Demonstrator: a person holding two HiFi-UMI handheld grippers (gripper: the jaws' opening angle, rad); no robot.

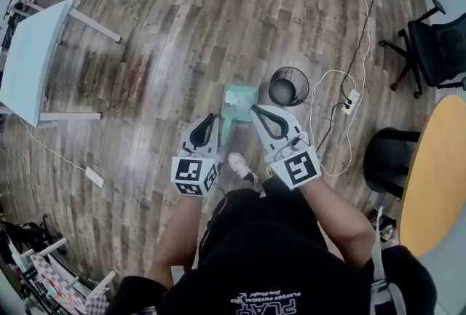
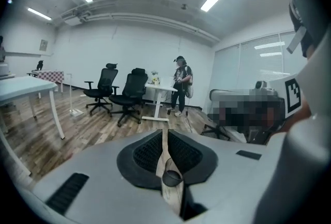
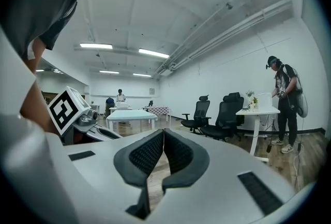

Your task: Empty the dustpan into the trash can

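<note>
A teal dustpan (image 1: 244,104) lies on the wood floor with white paper scraps (image 1: 231,97) in its pan. Just to its right stands a black mesh trash can (image 1: 288,86), upright. My left gripper (image 1: 212,118) hovers at the dustpan's left edge, its jaws shut and empty (image 2: 165,132). The right gripper (image 1: 255,110) hangs over the dustpan's near right corner, between it and the can. Its pads meet at the tips with nothing between them (image 3: 163,132). Neither gripper touches the dustpan. In the left gripper view a small dark can (image 2: 172,177) shows through the slit between the jaws.
A white table (image 1: 33,59) stands at the left and a round yellow table (image 1: 437,175) at the right. Black office chairs (image 1: 433,48) are nearby. A white cable and power strip (image 1: 352,99) lie right of the can. Another person (image 2: 181,86) stands by a far desk.
</note>
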